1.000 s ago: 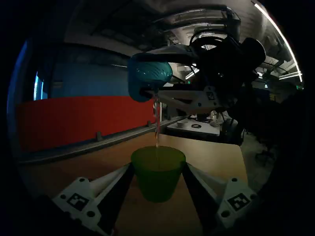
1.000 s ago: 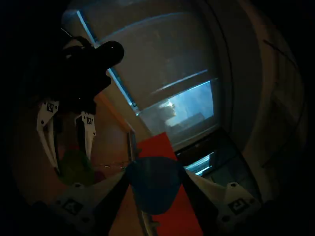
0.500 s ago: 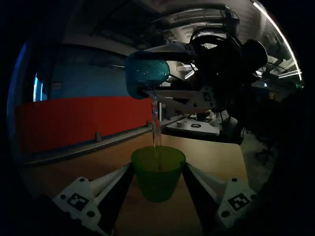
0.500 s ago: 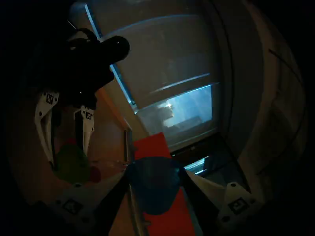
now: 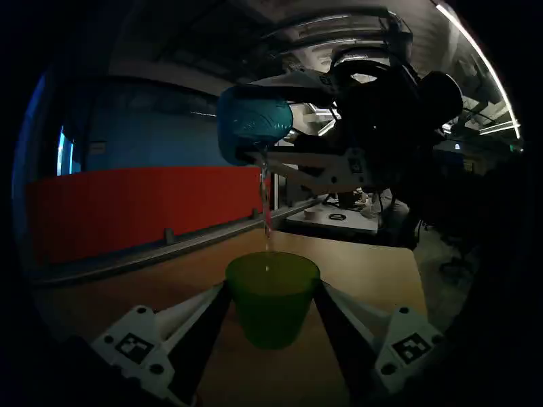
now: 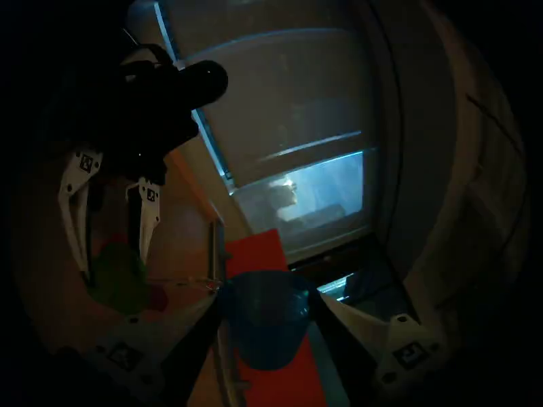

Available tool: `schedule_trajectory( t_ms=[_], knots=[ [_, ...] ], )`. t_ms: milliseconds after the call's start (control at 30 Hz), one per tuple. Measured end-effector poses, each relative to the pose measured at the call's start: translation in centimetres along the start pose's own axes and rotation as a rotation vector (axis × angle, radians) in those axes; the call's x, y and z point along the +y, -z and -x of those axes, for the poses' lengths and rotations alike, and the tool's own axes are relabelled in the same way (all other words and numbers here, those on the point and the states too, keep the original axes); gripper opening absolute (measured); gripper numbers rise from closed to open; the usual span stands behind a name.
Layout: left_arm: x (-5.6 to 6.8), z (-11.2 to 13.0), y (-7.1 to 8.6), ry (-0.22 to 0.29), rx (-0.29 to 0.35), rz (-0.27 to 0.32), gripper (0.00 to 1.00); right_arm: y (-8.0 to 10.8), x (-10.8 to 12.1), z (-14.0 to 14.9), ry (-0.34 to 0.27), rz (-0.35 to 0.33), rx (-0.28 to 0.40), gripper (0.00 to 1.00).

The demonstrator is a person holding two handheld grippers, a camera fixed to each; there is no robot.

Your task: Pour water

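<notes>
Dim office space lies behind a wooden counter, with a long red partition panel along its far edge. In the left gripper view, the left gripper has its white fingers clenched on a green translucent plastic cup, which stands upright just above the counter. High over it the right gripper grasps a blue plastic cup, tipped well over on its side. A thin stream of water falls from the blue cup's rim toward the green cup's mouth.

In the right gripper view, a lit window under a pale blind fills the background. The blue cup sits pinched between the right gripper's own fingers. Off to the left, the left gripper holds the green cup between its fingers.
</notes>
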State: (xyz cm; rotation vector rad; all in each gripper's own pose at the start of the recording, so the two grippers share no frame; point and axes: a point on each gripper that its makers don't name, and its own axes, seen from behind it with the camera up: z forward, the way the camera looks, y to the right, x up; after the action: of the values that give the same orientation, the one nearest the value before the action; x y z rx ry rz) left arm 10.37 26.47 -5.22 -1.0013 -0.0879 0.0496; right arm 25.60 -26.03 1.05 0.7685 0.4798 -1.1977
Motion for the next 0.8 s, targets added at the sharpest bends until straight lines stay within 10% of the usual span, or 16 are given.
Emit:
schedule_trajectory(
  t_ms=[800],
  knots=[
    [0.01,-0.17,-0.26,-0.001,0.007,0.0,0.86,0.23,0.28,-0.29,0.096,0.014,0.0,0.91]
  ],
)
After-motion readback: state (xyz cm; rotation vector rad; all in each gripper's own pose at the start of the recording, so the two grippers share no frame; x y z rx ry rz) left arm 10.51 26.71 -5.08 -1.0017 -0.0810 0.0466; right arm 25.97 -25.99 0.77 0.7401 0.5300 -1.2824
